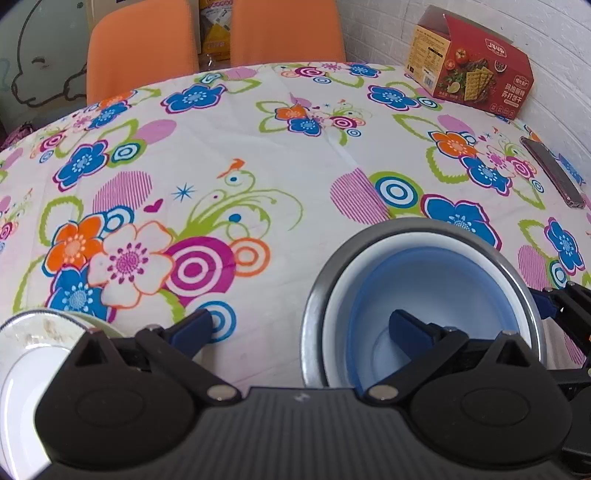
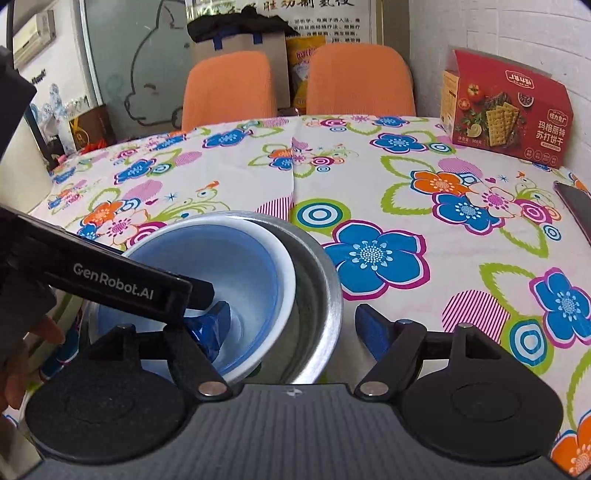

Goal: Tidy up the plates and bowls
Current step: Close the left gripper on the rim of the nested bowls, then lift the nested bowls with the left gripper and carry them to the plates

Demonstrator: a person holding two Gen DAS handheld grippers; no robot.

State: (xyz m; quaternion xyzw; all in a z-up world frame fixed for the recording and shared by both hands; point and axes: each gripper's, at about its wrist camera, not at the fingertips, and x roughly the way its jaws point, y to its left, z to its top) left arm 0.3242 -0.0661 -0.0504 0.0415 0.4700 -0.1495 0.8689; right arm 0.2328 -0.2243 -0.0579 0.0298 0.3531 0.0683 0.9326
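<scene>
Both grippers, left gripper [image 1: 301, 326] and right gripper [image 2: 295, 325], spread wide astride the nested bowls [image 1: 424, 280]

Legible text:
- Left gripper [image 2: 207, 321], black side bar seen from the right wrist view: "GenRobot.AI" in pale letters
- Red cracker box [image 2: 511, 122]: Chinese title in white, reading 玛格丽特 over 苏打饼干; brand mark on top too distorted to read, smaller print illegible
- Wall poster [image 2: 314, 18] behind the chairs: Chinese characters, seemingly a notice, too small to read
</scene>
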